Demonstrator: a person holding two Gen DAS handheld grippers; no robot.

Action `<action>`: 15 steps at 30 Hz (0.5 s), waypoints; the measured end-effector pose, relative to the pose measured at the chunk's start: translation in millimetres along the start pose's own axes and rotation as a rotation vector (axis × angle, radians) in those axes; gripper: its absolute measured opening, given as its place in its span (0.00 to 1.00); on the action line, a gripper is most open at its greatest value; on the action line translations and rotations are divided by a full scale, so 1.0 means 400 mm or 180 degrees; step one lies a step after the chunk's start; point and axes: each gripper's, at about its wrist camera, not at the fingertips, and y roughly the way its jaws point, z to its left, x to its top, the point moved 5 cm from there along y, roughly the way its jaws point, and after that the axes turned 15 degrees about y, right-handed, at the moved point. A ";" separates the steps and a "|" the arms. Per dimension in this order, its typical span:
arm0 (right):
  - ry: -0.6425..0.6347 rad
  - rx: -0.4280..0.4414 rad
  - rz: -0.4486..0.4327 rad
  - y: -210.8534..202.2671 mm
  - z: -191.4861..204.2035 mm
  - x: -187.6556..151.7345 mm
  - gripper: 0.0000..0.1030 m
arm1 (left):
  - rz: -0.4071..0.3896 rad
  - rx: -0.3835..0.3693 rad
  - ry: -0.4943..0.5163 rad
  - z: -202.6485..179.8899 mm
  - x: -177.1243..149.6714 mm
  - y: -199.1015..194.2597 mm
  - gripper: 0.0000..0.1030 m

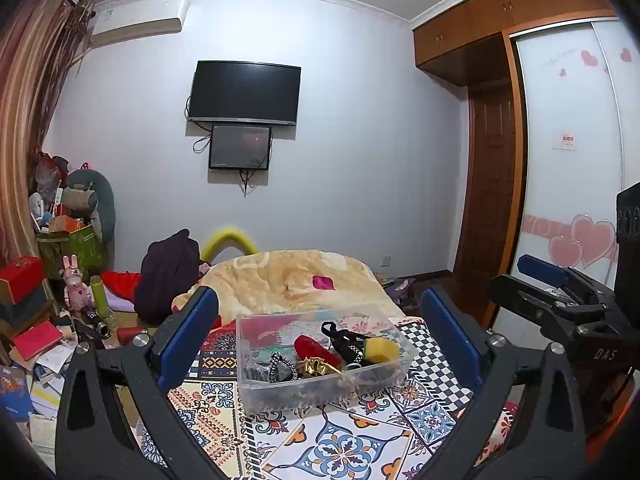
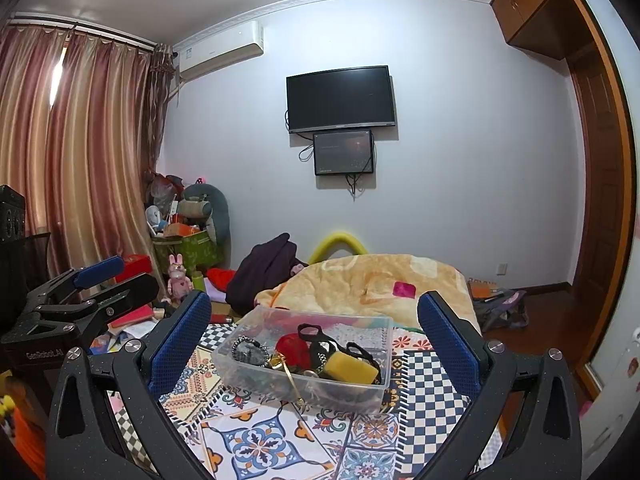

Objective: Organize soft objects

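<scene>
A clear plastic bin (image 1: 256, 392) stands on the patterned cloth (image 1: 340, 444), also in the right wrist view (image 2: 384, 332). It holds a yellow sponge (image 1: 382, 349) (image 2: 350, 366), a red soft item (image 1: 316, 350) (image 2: 294, 346), black straps (image 1: 346, 338), a gold scrunchie (image 1: 316, 366) and a grey beaded piece (image 2: 250, 350). My left gripper (image 1: 320, 344) is open and empty, its blue pads either side of the bin, short of it. My right gripper (image 2: 316, 344) is open and empty, likewise before the bin. The right gripper shows at the right edge of the left wrist view (image 1: 560, 300); the left one at the left edge of the right wrist view (image 2: 80, 300).
A beige blanket (image 1: 296, 276) is heaped behind the bin. A dark bag (image 1: 168, 276) and clutter of books and boxes (image 1: 36, 340) lie to the left. A wardrobe (image 1: 568, 160) and door stand to the right. A TV (image 1: 244, 94) hangs on the far wall.
</scene>
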 end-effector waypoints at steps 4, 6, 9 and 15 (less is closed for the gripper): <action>0.0009 0.0003 0.0003 0.001 0.000 -0.001 1.00 | 0.0002 -0.0001 0.0012 0.002 0.001 0.000 1.00; 0.0016 0.0006 0.0004 -0.001 -0.001 -0.001 1.00 | 0.0000 -0.0003 0.0016 0.001 -0.001 0.001 1.00; 0.0022 0.0014 -0.0001 -0.003 0.001 -0.001 1.00 | 0.0006 0.0000 0.0020 -0.002 -0.004 0.003 1.00; 0.0025 0.0005 -0.0006 -0.004 -0.001 -0.001 1.00 | 0.0014 -0.0010 0.0032 -0.007 -0.006 0.006 1.00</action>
